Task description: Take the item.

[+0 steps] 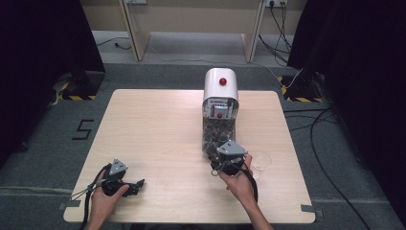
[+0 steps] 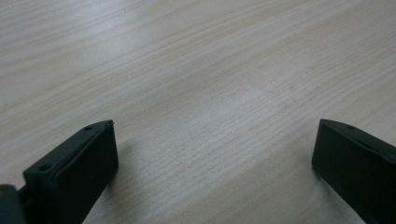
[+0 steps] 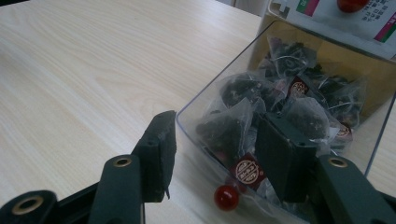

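Since the right gripper [image 3: 212, 154] stands at the front of the clear bin [image 3: 196, 109], the step in hand reads as drawing one tea bag [image 3: 233, 126] out of the heap. Item: dispenser [image 1: 220, 86], white-topped with a red knob, at the far middle of the table [image 1: 158, 124]; its clear bin faces the person and is full of dark pyramid bags with small red tags. Item: right gripper, jaws about half open; one jaw sits outside the bin's near wall, the other is in among the bags, and I cannot tell that the pads press on anything, so nothing counts as held. Item: red bead [image 3: 226, 197], low between the jaws at the bin's front edge; whether it lies inside the wall or before it is unclear. Item: glass cup [image 1: 261, 160], just beside the right hand [image 1: 239, 184], a likely place for the bag. Item: left gripper [image 1: 125, 184], resting low at the near left of the table, jaws wide apart over bare wood, empty. Advice: bring both jaws inside the wall, straddle one bag's upper corner, close only on that bag, and lift clear of neighbours and their tags.
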`<state>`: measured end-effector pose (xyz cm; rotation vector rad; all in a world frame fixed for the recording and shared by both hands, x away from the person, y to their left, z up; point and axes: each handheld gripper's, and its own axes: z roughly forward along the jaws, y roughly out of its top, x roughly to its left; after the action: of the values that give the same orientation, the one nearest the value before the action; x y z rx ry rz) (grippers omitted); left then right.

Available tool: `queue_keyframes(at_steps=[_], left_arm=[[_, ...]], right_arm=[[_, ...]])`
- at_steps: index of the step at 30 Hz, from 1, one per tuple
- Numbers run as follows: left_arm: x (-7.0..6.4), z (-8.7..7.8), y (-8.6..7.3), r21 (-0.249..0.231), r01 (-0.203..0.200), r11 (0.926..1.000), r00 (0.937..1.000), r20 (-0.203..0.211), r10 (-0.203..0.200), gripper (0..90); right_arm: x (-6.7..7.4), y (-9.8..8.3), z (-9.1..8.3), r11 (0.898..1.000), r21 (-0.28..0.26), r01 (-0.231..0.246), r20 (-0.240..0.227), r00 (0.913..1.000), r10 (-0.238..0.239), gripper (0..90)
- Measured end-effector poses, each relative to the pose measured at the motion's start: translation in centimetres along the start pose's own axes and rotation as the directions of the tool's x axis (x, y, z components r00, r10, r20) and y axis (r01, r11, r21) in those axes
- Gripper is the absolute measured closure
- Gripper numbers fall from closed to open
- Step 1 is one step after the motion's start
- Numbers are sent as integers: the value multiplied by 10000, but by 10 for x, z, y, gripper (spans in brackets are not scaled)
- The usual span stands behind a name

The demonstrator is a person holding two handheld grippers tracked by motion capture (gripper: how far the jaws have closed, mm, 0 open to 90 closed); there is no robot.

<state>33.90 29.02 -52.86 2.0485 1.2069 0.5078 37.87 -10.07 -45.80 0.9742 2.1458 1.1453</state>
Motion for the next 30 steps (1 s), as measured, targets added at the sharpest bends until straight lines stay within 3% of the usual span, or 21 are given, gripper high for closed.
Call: queue_keyframes(at_steps=[9,25,30], left_arm=[[0,0,0,0,3,10000,10000,2,-3,0],[0,0,0,1,3,10000,10000,2,-3,0],[0,0,0,-1,3,10000,10000,3,-3,0]], right_arm=[[-6,8,15,9999,101,-104,225,9997,102,514],[-16,5,44,9974,583,-428,95,9991,423,536],[-14,1,50,9974,634,-330,-176,9993,342,662]])
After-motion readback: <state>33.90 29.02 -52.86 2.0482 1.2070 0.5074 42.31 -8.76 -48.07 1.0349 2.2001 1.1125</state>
